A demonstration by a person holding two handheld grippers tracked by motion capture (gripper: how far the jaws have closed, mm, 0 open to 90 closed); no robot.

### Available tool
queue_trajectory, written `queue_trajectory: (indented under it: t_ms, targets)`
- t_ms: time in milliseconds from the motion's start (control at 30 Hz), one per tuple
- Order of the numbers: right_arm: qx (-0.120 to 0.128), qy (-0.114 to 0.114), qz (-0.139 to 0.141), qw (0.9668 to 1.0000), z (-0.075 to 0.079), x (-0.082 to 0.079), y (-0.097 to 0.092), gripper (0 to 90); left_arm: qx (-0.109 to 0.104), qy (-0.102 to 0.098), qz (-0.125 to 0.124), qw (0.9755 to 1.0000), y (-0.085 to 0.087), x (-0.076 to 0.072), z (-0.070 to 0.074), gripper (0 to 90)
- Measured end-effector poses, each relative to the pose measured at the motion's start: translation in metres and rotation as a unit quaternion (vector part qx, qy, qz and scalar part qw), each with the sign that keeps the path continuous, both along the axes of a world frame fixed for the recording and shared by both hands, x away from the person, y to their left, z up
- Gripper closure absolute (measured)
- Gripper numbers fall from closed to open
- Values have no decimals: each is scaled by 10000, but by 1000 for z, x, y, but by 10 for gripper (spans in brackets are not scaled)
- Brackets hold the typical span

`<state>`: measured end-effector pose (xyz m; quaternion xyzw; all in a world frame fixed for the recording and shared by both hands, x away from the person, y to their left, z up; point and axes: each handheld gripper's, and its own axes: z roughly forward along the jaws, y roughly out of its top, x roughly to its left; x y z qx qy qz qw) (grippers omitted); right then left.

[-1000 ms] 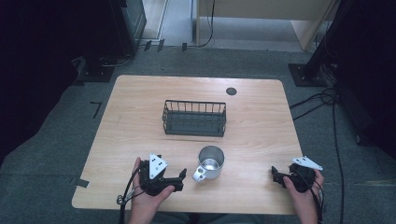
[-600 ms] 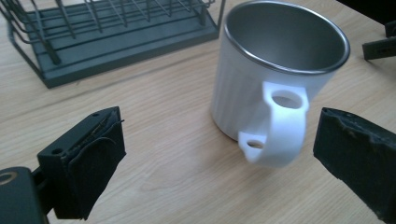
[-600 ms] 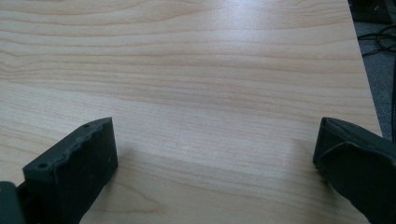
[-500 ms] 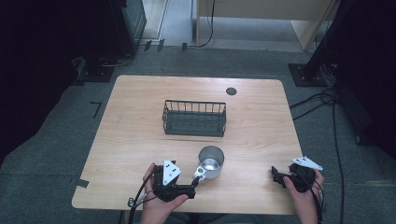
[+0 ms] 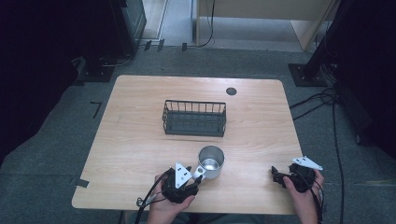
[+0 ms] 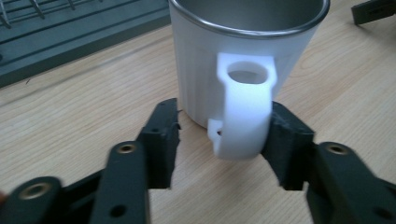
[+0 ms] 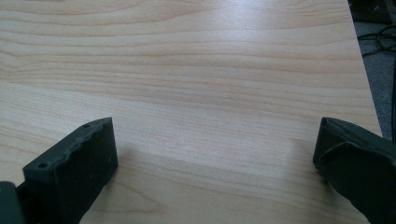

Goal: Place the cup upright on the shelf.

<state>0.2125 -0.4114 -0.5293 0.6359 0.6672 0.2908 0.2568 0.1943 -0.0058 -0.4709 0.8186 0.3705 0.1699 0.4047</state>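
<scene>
Grey carpet surrounds a light wooden table [image 5: 140, 140] in the high view, with cables on the floor at the right. 1 black wire basket [image 5: 194, 118] stands near the middle of the table. Nearer the person, a metal mug [image 5: 211, 162] stands upright, its white handle [image 5: 200, 171] pointing toward the left gripper [image 5: 189, 173], which sits at the near edge just beside it. The right gripper [image 5: 275, 176] rests near the table's near right corner, well apart from the mug.

From the left gripper view, the 2 black jaws stand spread on either side of the white handle [image 6: 245, 109]; the right one touches it, the left one stands apart. The mug [image 6: 247, 51] sits on the wood, the basket [image 6: 70, 32] beyond it at the far left.

From the right gripper view, the 2 jaws stand wide apart over bare wood [image 7: 210, 93], holding nothing.
</scene>
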Motion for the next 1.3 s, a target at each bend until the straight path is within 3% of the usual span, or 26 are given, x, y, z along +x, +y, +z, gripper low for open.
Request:
queue_trajectory:
  t_ms: [133, 333, 467, 700, 867, 1167, 1300]
  targets:
    - [0, 0, -1, 10000, 0, 0, 0, 0, -115, 79, -172, 9998, 2, 3, 0, 690]
    - [-1, 1, 1, 10000, 0, 0, 0, 0, -80, 118, -200, 9997, -1, 9, -2, 696]
    - [-1, 1, 2, 10000, 0, 0, 0, 0, 7, -53, -273, 9996, 1, 12, -2, 711]
    - [0, 0, 2, 10000, 0, 0, 0, 0, -180, -115, -333, 9992, 10, 18, 1, 727]
    - [0, 0, 0, 10000, 0, 0, 0, 0, -42, -203, -425, 9989, 16, 20, 1, 727]
    - [-1, 0, 2, 10000, 0, 0, 0, 0, 57, -171, -149, 9997, 33, 27, 0, 685]
    - [0, -1, -1, 10000, 0, 0, 0, 0, 49, -171, 148, 9997, 46, 32, 0, 640]
